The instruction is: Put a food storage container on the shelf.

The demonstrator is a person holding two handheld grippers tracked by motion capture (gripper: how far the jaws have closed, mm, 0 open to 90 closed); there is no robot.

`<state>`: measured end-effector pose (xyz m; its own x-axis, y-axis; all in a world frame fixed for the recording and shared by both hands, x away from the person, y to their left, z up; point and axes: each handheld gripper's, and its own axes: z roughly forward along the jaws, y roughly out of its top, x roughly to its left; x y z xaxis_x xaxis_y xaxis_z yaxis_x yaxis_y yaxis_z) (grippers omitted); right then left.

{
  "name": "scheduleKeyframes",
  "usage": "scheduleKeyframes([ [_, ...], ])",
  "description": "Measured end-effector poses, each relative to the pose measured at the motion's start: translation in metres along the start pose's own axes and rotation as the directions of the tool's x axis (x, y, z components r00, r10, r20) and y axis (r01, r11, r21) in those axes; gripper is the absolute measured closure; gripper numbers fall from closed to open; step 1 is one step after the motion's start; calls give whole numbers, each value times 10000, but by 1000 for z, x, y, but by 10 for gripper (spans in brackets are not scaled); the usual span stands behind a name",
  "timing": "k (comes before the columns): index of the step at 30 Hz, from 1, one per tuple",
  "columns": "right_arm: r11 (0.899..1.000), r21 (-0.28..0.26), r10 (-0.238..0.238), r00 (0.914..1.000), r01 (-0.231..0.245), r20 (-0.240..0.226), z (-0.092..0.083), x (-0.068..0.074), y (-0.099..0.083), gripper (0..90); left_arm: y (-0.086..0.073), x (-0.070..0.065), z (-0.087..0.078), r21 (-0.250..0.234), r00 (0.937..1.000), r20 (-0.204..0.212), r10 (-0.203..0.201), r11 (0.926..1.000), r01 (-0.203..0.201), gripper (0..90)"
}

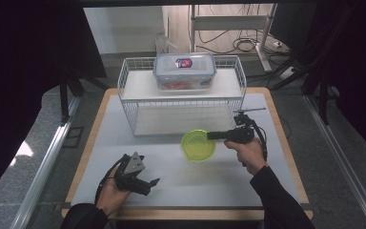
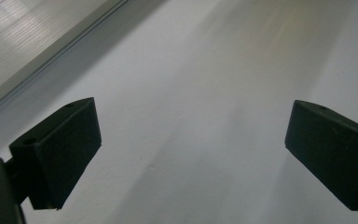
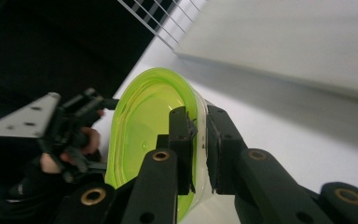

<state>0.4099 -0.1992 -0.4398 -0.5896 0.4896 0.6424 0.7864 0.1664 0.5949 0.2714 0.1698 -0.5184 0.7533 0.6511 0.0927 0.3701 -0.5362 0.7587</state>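
Observation:
A translucent lime-green bowl (image 1: 198,145) hangs over the middle of the white table, in front of the wire rack. My right gripper (image 1: 212,135) is shut on the bowl's right rim; in the right gripper view one jaw sits inside the green bowl (image 3: 144,126) and the other outside its wall, the right gripper (image 3: 200,133) pinching the rim. My left gripper (image 1: 153,183) rests low near the table's front left, held in a hand. In the left gripper view the left gripper (image 2: 193,135) is open, jaws wide apart over bare table with nothing between them.
A white wire rack (image 1: 183,98) with a shelf stands at the back of the table. A clear lidded food container (image 1: 185,70) with a blue-rimmed lid sits on top of it. The wooden table edge (image 1: 286,148) runs close beside my right hand.

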Motion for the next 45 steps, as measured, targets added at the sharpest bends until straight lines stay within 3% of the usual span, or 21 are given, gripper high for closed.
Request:
scheduleKeyframes([
  [6,9994,-305,-199,9993,190,-302,-13,18,14,819,0,0,0,-21,10000,-6,-2,10000,2,32],
  [16,9913,-1155,-743,9932,637,-897,-41,59,52,819,0,1,0,-24,10000,-16,47,10000,-47,32],
  [18,9867,-1393,-966,9915,839,-876,-49,73,68,819,0,0,0,-44,10000,1,19,10000,-19,32],
  [21,9832,-1548,-1110,9901,969,-858,-53,81,79,819,0,0,0,-35,10000,19,14,10000,-14,32],
  [22,9792,-1719,-1221,9895,1075,-768,-58,90,93,819,0,1,0,-30,10000,13,41,10000,-41,32],
  [25,9745,-1896,-1324,9897,1201,-536,-62,100,112,818,0,1,-1,-52,10000,16,4,10000,-4,32],
  [27,9736,-1918,-1355,9896,1241,-475,-63,102,117,819,0,1,-1,-79,10000,36,-16,10000,17,32],
  [28,9690,-2127,-1341,9907,1259,-248,-64,108,132,819,0,1,-2,-109,10000,63,-74,9999,74,32],
  [36,9596,-2666,-878,9959,904,215,-61,108,171,818,0,1,-2,-176,9999,131,-95,9998,97,32],
  [42,9556,-2877,-408,9954,641,862,-44,101,203,818,0,2,-3,-238,9999,150,-85,9997,88,33],
  [45,9562,-2885,-225,9954,486,930,-39,99,211,817,0,2,-3,-250,9998,172,-86,9996,91,32],
])
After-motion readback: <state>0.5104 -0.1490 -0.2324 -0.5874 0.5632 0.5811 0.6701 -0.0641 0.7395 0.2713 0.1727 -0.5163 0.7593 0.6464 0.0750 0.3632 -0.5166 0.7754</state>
